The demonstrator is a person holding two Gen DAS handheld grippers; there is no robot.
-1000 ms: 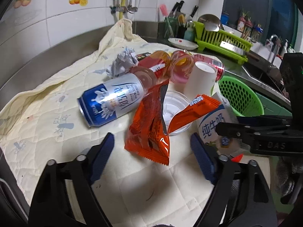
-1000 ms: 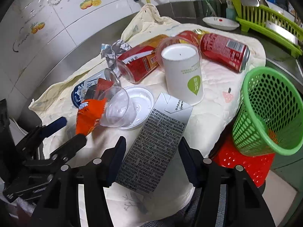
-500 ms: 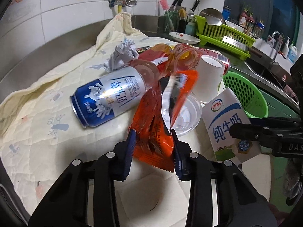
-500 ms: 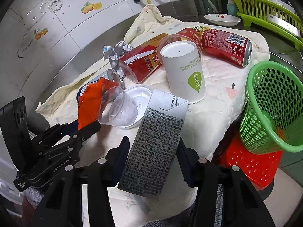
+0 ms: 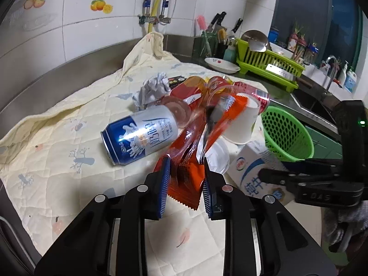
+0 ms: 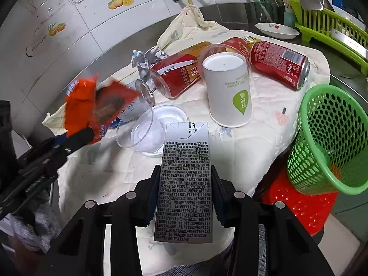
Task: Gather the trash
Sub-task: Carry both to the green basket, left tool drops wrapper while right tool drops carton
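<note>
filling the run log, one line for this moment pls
left gripper: shut on orange wrappers | right gripper: shut on milk carton | green basket: nearby

A white dish (image 5: 222, 65) sits beside the lime-green drying rack (image 5: 269, 69)

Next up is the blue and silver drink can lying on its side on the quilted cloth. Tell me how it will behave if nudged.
The blue and silver drink can lies on its rounded side, so a nudge would probably roll it. The soft cream quilted cloth may slow it. It looks undented, so likely stiff, and smooth metal may slip between pads.
</note>
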